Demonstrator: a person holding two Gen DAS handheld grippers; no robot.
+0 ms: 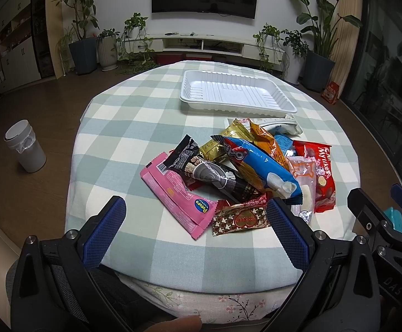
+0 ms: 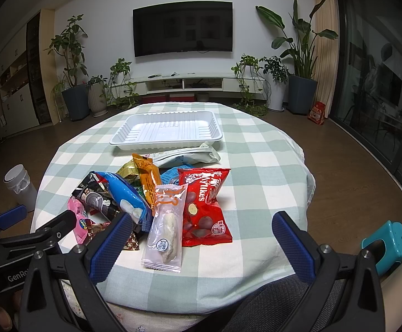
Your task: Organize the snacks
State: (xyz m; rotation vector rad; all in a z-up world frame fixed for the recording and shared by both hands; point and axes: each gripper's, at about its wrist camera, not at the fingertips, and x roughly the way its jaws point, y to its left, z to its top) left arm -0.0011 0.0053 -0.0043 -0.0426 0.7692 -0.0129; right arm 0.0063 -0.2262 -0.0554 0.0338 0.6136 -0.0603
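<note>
A heap of about ten snack packets (image 1: 245,171) lies at the centre of the left wrist frame on the checked desk (image 1: 134,121), just below one white tray (image 1: 237,94), which holds nothing. Readable among them: a blue packet (image 1: 259,166) ending in "ipo", a pink packet (image 1: 178,202) marked "Pororo", a red bag (image 2: 205,207) marked "MYLikes", and one clear packet (image 2: 165,227) with an orange cat outline. The left tool (image 1: 198,227) at the lower edge has its fingers wide apart, holding nothing; the right tool (image 2: 201,240) likewise gapes empty. One television (image 2: 183,27) hangs at the upper centre.
</note>
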